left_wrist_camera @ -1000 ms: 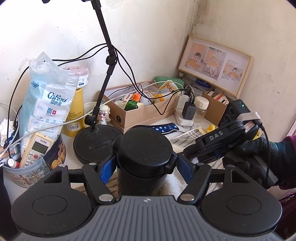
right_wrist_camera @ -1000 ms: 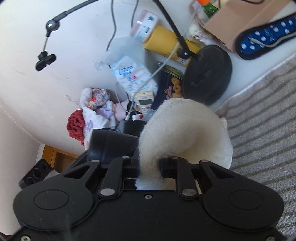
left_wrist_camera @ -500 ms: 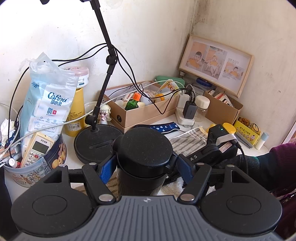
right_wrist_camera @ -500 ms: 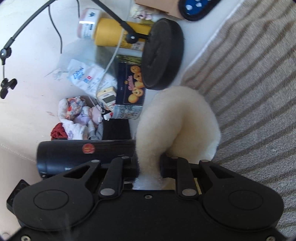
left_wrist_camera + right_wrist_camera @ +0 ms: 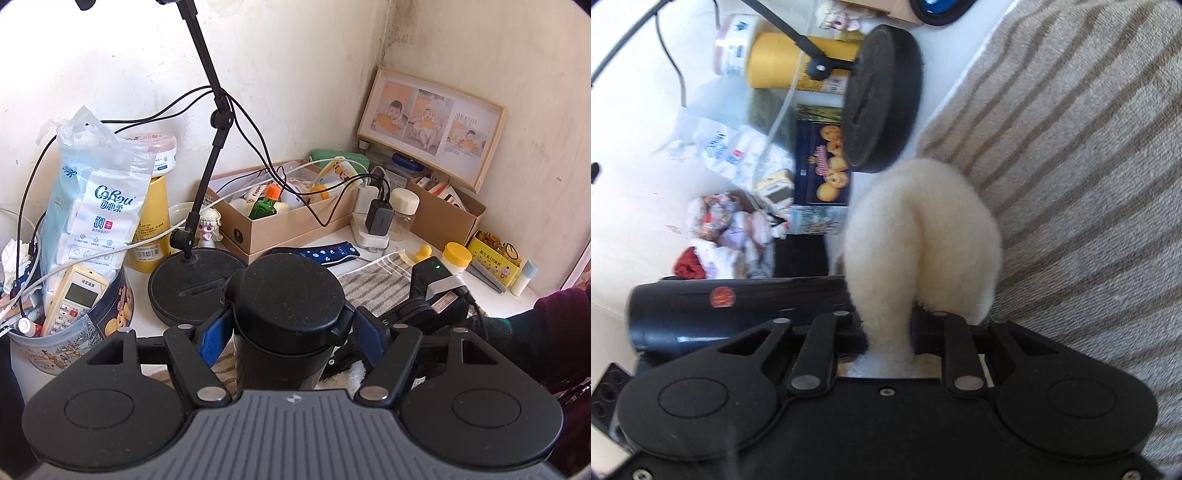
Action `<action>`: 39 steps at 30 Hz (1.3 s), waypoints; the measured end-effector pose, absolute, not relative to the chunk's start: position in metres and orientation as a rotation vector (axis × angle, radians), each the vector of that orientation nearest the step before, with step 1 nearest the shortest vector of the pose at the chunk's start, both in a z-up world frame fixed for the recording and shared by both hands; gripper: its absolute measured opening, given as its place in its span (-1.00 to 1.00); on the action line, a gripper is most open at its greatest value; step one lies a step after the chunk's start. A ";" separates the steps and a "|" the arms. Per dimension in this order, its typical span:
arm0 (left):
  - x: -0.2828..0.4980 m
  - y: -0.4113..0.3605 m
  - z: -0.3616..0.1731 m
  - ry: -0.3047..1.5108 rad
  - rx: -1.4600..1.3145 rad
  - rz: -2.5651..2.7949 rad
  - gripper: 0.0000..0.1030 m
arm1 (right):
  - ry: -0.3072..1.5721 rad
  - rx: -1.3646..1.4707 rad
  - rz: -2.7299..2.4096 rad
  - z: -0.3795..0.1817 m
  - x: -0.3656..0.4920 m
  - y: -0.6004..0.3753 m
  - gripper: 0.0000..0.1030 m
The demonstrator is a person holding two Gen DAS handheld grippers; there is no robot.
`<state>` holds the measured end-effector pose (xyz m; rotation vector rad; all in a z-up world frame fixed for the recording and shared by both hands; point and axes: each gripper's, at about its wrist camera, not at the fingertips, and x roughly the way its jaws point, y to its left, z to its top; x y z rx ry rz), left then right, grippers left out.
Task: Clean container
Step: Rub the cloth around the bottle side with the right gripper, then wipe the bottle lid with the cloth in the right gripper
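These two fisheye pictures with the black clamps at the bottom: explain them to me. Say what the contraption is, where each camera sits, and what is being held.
No robot here: a person holds a two-finger clamp in each hand, and each carries a camera looking forward along its fingers.

The left wrist view shows the left tool shut on an upright black flask with its lid on. The right tool comes in low beside it, with the person's sleeve behind.

The right wrist view is rolled sideways, so the same flask seems to lie flat. That tool pinches a fluffy cream cloth, which is close against the flask's side.

Below is a striped towel. Around it stand a lamp base, a biscuit tin and cardboard boxes.
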<state>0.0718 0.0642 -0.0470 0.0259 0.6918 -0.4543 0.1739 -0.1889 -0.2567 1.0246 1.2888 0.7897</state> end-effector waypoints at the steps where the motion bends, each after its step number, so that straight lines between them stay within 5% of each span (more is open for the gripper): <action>1: 0.072 0.063 -0.047 0.695 0.033 -0.455 0.37 | 1.280 1.044 0.802 -0.255 0.173 -0.190 -0.66; 23: 0.076 0.043 -0.034 0.795 -0.219 -0.100 0.44 | 1.096 1.123 1.007 -0.178 0.172 -0.196 -0.66; 28: 0.072 0.035 -0.038 0.753 -0.130 -0.065 0.29 | 1.102 1.129 1.006 -0.177 0.170 -0.201 -0.66; 39: 0.092 0.058 -0.029 0.779 0.182 -0.527 0.28 | 1.086 1.162 1.007 -0.176 0.169 -0.211 -0.66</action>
